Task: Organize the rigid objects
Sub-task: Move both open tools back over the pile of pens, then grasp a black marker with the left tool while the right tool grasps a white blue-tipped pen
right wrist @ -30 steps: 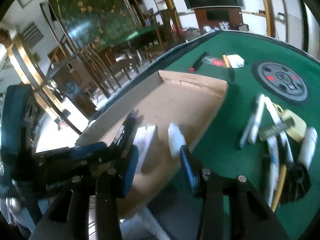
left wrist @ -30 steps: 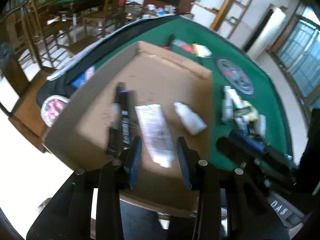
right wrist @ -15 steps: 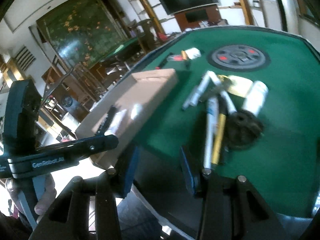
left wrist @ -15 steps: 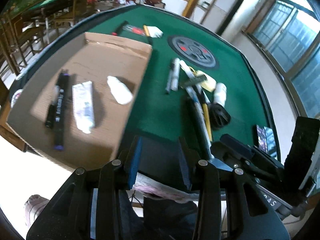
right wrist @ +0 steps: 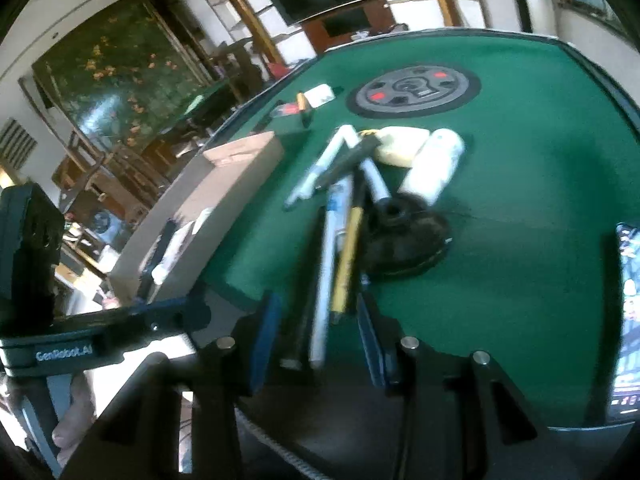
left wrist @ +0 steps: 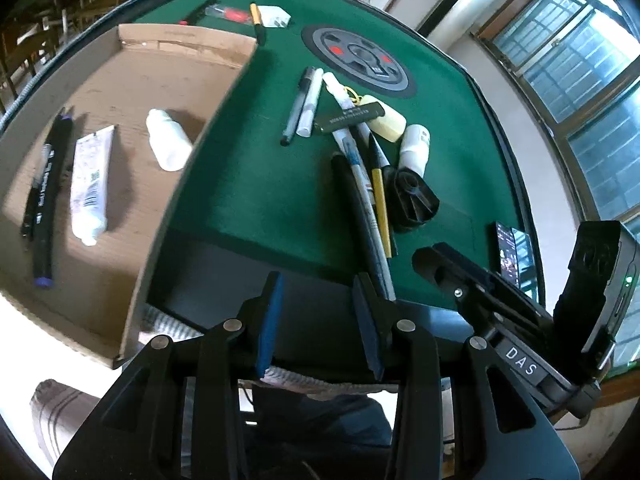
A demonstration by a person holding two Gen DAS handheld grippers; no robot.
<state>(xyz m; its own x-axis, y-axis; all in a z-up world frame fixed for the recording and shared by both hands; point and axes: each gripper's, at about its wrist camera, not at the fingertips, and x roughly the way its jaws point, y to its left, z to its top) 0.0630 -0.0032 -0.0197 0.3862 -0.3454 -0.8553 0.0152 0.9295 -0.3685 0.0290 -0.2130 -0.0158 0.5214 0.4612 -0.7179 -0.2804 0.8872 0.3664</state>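
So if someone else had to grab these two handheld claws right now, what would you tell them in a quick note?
Left gripper: nothing between its jaws, opening, near the table's front edge.
Right gripper: holds nothing, jaws closing, with the near ends of the long pens between them.
Done: in the cardboard tray lie a black marker, a white tube and a small white bottle.
Left: the pile on the green table, with pens, a yellow pencil, a black round piece, a white roll and a yellow tag.
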